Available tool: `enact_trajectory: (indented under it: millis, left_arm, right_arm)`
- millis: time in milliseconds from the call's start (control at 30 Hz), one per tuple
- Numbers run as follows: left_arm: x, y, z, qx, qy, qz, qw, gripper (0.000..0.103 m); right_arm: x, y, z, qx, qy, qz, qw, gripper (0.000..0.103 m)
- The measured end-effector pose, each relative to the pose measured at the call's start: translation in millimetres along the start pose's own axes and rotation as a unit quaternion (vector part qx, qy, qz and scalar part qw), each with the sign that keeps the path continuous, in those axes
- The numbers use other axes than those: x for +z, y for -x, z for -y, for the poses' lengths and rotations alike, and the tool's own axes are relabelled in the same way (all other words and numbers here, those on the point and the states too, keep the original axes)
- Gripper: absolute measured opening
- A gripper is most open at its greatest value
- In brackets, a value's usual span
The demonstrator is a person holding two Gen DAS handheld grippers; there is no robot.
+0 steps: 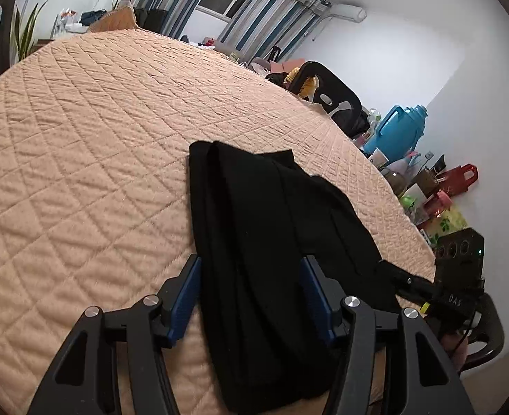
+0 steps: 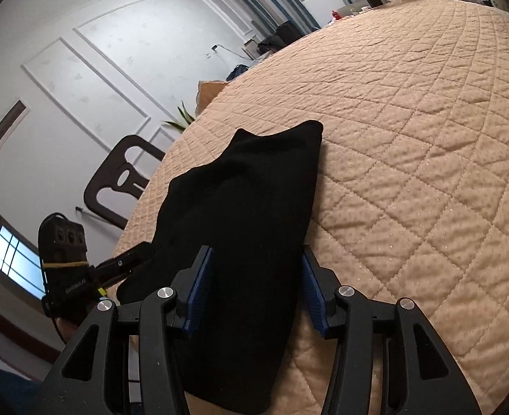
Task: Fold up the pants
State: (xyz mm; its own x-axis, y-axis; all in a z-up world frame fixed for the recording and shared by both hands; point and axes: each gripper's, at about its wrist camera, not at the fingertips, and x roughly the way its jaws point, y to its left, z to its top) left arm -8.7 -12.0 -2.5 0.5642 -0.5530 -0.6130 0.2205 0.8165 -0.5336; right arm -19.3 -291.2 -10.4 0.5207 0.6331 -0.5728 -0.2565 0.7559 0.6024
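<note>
Left wrist view: a peach quilted cover [image 1: 116, 121] with a diamond stitch spreads over the tabletop. Beyond its far edge hang striped curtains [image 1: 271, 10] at a window; past the right edge stand a dark chair [image 1: 327, 90], a blue jug [image 1: 399, 128] and a red bag [image 1: 462, 176] among clutter below a white wall. A green plant [image 1: 26, 31] rises at the far left corner. The black pants [image 1: 271, 224] lie bunched lengthwise near the near edge, running away from the camera. The left tongs [image 1: 251, 269] stand moderately wide, 2 blue pads either side of the cloth; the left pad looks just clear of it, the right pad is at the fabric's edge, and no squeeze shows. At the right, the right tongs [image 1: 389, 269] reach the cloth's side edge.

Right wrist view: the same cover [image 2: 410, 138] fills the right; a panelled white wall [image 2: 98, 52] and a dark chair [image 2: 123, 180] lie off the left edge. The pants [image 2: 247, 207] lie as a dark hump between the blue pads. The right tongs [image 2: 257, 263] are spread wide, the fabric between them but not pinched. The left tongs [image 2: 140, 252] point at the cloth's left edge; contact is unclear.
</note>
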Motion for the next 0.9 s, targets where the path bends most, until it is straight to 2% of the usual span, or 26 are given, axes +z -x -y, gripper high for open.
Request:
enact_trajectory:
  millis: [167, 300, 433, 567, 600, 733, 900]
  left_arm:
    - [14, -13, -3, -0.016, 0.015, 0.001, 0.9998, 0.06]
    - [6, -8, -2, -0.018, 0.018, 0.001, 0.9997, 0.06]
    - [-8, 1, 1, -0.014, 0.008, 0.004, 0.9999, 0.06]
    - [3, -8, 6, 0.0, -0.001, -0.002, 1.0, 0.059]
    - [6, -13, 9, 0.011, -0.008, -0.003, 0.9999, 0.049]
    - [9, -11, 19, 0.021, -0.029, 0.001, 0.9994, 0.033]
    - [15, 6, 30, 0.016, -0.053, 0.017, 0.9983, 0.027]
  right_arm:
    - [9, -9, 2, 0.006, -0.006, 0.003, 1.0, 0.05]
    - [9, -9, 1, 0.004, -0.007, 0.002, 1.0, 0.049]
    - [3, -6, 0, -0.006, -0.004, 0.004, 1.0, 0.042]
    - [8, -10, 4, -0.01, -0.01, 0.004, 1.0, 0.033]
    - [9, -11, 5, -0.01, -0.01, 0.004, 1.0, 0.032]
    - [13, -9, -6, -0.018, 0.009, 0.014, 1.0, 0.02]
    - [18, 1, -29, -0.003, 0.039, 0.028, 0.999, 0.018]
